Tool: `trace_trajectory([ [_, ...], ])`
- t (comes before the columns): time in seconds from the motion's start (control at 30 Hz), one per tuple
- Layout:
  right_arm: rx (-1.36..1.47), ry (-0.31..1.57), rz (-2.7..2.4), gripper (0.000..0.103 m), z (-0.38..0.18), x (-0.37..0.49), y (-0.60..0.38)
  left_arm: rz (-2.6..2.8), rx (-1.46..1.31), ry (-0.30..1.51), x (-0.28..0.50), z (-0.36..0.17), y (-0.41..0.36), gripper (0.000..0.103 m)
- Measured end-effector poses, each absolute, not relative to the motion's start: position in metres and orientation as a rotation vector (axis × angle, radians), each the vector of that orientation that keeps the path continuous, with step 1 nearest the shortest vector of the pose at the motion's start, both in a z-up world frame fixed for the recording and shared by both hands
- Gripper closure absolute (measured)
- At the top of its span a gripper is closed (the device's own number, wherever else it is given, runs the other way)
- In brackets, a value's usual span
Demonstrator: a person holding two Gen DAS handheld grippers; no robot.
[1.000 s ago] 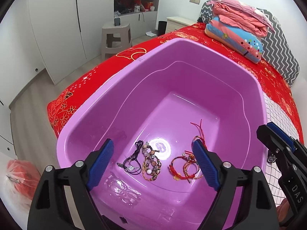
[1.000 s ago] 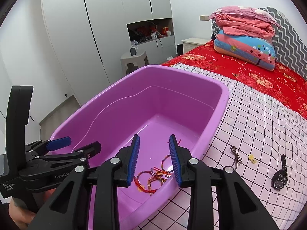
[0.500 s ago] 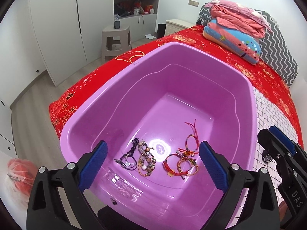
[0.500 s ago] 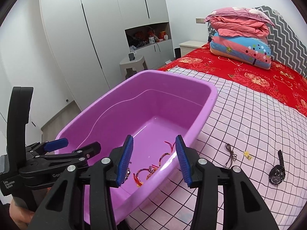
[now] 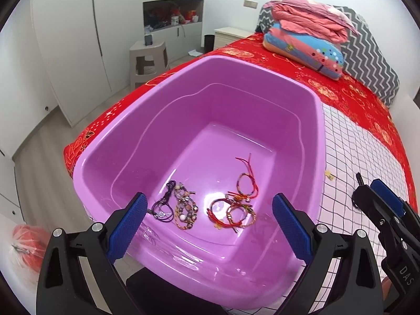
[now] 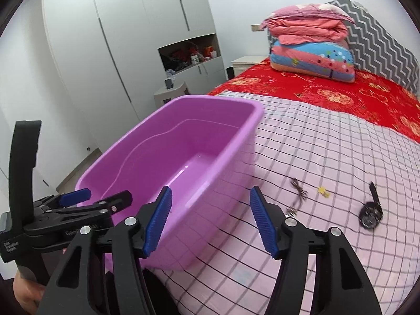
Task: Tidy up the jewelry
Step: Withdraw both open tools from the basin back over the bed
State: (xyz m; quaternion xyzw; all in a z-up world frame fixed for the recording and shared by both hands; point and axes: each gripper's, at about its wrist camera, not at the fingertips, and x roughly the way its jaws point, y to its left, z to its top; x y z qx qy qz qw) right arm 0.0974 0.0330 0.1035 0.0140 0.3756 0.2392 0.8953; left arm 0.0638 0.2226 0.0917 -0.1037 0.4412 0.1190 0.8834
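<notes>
A purple plastic tub (image 5: 321, 141) sits on the bed. On its floor lie a purple cord bracelet (image 5: 164, 207), a beaded bracelet (image 5: 185, 211) and several red string bracelets (image 5: 232, 211). My left gripper (image 5: 208, 202) hangs wide open above the tub's near end with nothing between its fingers. My right gripper (image 6: 210, 193) is beside the tub's right wall (image 6: 231, 162), over the checked sheet; its jaws are opening and hold nothing. On the sheet lie a dark cord necklace (image 6: 298, 191), a small yellow piece (image 6: 324, 191) and a black watch (image 6: 370, 211).
The pink checked sheet (image 6: 328, 147) covers the near part of a red bedspread (image 6: 341, 92). Folded quilts and pillows (image 6: 312, 47) are stacked at the headboard. A grey stool (image 5: 148, 57) and white wardrobes stand past the bed's left side. A red bag (image 5: 29, 244) lies on the floor.
Both grippers have drawn back from the tub. The right one has swung right, toward the checked sheet, and its jaws have spread. The left jaws have widened a little.
</notes>
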Motion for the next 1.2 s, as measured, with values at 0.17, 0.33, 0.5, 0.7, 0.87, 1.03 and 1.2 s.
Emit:
trace_trajectory([
  [0.17, 0.052, 0.777, 0.443, 0.041, 0.097, 0.081, -0.004, 0.212, -0.192, 0.902, 0.055, 0.096, 0.196, 0.009],
  [0.33, 0.076, 0.782, 0.371, 0.041, 0.090, 0.064, -0.048, 0.162, -0.160, 0.896, 0.050, 0.098, 0.165, 0.008],
  [0.5, 0.106, 0.773, 0.315, 0.041, 0.087, 0.049, -0.084, 0.115, -0.127, 0.895, 0.047, 0.100, 0.136, 0.008],
  [0.7, 0.131, 0.777, 0.265, 0.040, 0.081, 0.032, -0.116, 0.041, -0.127, 0.894, 0.039, 0.101, 0.102, 0.007],
  [0.87, 0.152, 0.780, 0.234, 0.040, 0.076, 0.020, -0.140, -0.021, -0.099, 0.898, 0.033, 0.099, 0.070, 0.007],
  [1.03, 0.174, 0.772, 0.196, 0.040, 0.068, 0.015, -0.159, -0.069, -0.082, 0.903, 0.033, 0.092, 0.044, 0.007],
  [1.2, 0.194, 0.773, 0.154, 0.037, 0.052, 0.018, -0.179, -0.106, -0.040, 0.940, 0.044, 0.072, 0.021, 0.007],
])
